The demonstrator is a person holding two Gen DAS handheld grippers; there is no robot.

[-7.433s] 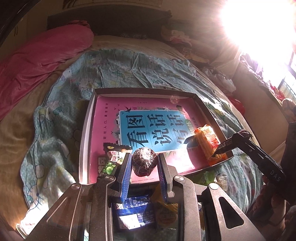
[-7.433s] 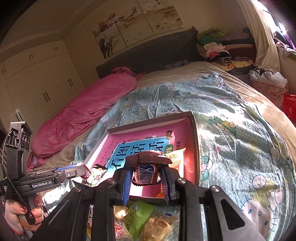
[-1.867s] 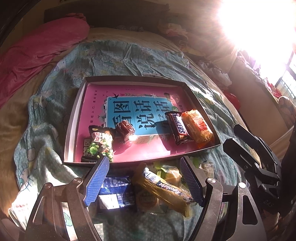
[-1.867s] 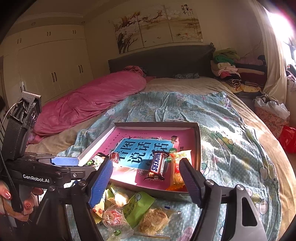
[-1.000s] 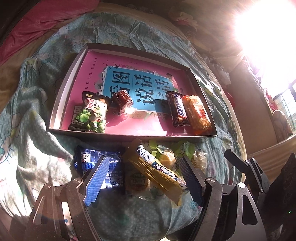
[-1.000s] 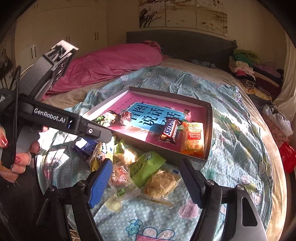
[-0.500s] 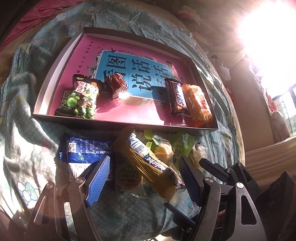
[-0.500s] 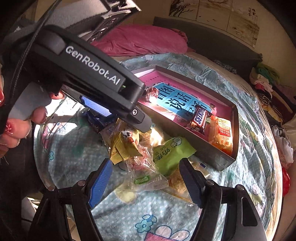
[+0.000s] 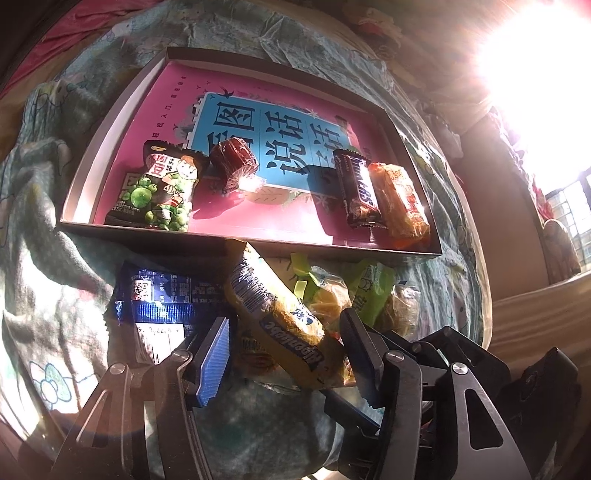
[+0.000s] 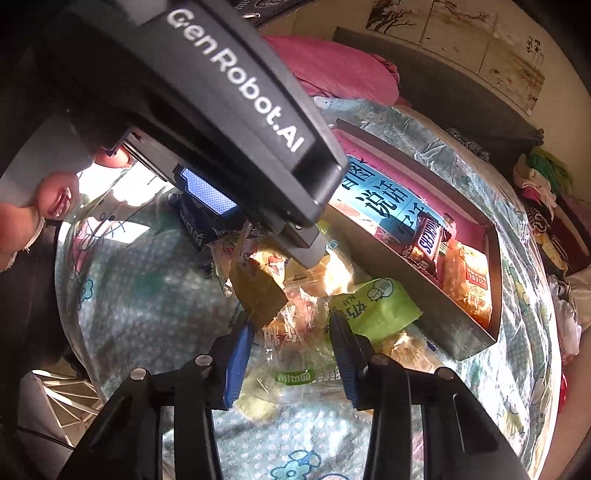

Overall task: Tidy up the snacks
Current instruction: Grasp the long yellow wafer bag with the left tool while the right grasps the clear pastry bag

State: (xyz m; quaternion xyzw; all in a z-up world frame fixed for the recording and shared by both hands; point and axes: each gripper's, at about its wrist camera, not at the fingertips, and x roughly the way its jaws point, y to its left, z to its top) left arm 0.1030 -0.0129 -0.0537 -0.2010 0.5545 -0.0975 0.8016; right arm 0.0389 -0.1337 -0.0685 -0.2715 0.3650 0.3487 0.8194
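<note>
Home bedroom. Bed (image 10: 517, 229) under teal cartoon-print sheet (image 9: 48, 236) fills both views. Pink duvet (image 10: 332, 70) bunched near dark padded headboard (image 10: 443, 96). Painted scroll panels (image 10: 454, 40) on wall above headboard. Folded clothes heaped (image 10: 543, 184) at far side of bed. Sunlit window (image 9: 569, 206) at right of left wrist view, strong glare above it. Shallow box (image 9: 110, 122) and loose snack packets (image 10: 373, 306) lying directly on bed.

A rumpled pink quilt (image 10: 343, 70) lies at twelve o'clock — folded clothes (image 10: 543, 181) are piled at three o'clock, under pale wall paintings (image 10: 454, 29).
</note>
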